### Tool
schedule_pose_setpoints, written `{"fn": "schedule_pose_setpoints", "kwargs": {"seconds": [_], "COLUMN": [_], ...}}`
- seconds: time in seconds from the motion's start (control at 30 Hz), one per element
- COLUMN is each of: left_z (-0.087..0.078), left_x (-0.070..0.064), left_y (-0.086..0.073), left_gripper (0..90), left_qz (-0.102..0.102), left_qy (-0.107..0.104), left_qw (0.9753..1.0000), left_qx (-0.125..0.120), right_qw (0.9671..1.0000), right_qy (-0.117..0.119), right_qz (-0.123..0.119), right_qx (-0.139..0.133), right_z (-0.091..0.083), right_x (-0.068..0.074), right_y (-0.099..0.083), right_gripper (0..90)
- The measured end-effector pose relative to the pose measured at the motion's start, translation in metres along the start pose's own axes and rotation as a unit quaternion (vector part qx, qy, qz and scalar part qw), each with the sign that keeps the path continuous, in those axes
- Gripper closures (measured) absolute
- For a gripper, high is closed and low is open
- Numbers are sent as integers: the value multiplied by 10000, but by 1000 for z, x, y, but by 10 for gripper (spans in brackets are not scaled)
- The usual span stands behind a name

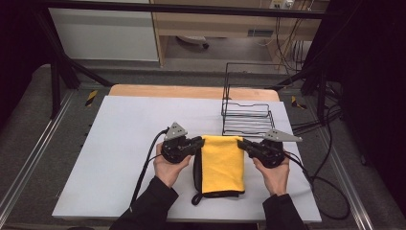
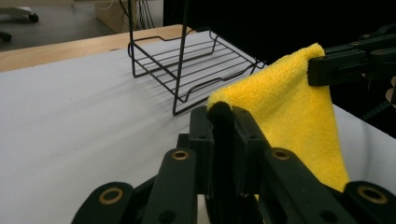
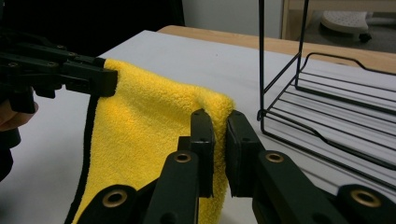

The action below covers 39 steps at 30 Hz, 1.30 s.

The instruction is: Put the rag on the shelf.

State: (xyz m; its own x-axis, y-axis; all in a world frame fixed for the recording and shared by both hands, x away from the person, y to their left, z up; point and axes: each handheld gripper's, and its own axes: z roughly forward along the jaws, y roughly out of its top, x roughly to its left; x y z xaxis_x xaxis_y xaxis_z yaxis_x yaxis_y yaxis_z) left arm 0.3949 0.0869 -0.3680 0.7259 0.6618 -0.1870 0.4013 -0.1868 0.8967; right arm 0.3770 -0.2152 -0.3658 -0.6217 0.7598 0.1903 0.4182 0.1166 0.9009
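Observation:
A yellow towel [image 1: 222,163] with a black border hangs folded between both grippers above the white table [image 1: 119,158]. My left gripper [image 1: 197,143] is shut on the towel's far left corner, and the yellow towel [image 2: 289,107] runs from its jaws across to the other gripper. My right gripper [image 1: 242,144] is shut on the far right corner, pinching the yellow towel [image 3: 149,135] between its jaws. The towel's near end rests on the table. A person's hands hold each gripper.
A black wire rack [image 1: 246,117] stands just behind the towel at the table's far right; the wire rack [image 2: 187,65] is close ahead of the left gripper, and the wire rack [image 3: 327,107] sits right of the right gripper. Cables trail off both sides.

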Motion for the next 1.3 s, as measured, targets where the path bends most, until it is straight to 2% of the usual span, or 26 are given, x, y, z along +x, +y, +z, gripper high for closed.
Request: {"fn": "schedule_pose_setpoints", "kwargs": {"seconds": [0.43,0.83,1.07,1.3], "left_z": [-13,-22,-24,-28], "left_x": [-13,-23,-28,-34], "left_y": [20,39,49,60], "left_gripper": [799,799,799,799], "left_qz": [183,321,426,510], "left_qy": [-24,-67,-28,-17], "left_qw": [9991,9966,9942,9912], "left_qx": [-391,-756,-990,-1220], "right_qw": [9990,9961,9938,9898], "right_qy": [-36,-118,-185,-223], "right_qz": [-163,-342,-400,-488], "right_qx": [-420,-800,-1025,-1319], "right_z": [-20,-38,-46,-56], "right_x": [8,16,17,19], "right_y": [15,31,40,48], "right_gripper": [833,833,834,834]}}
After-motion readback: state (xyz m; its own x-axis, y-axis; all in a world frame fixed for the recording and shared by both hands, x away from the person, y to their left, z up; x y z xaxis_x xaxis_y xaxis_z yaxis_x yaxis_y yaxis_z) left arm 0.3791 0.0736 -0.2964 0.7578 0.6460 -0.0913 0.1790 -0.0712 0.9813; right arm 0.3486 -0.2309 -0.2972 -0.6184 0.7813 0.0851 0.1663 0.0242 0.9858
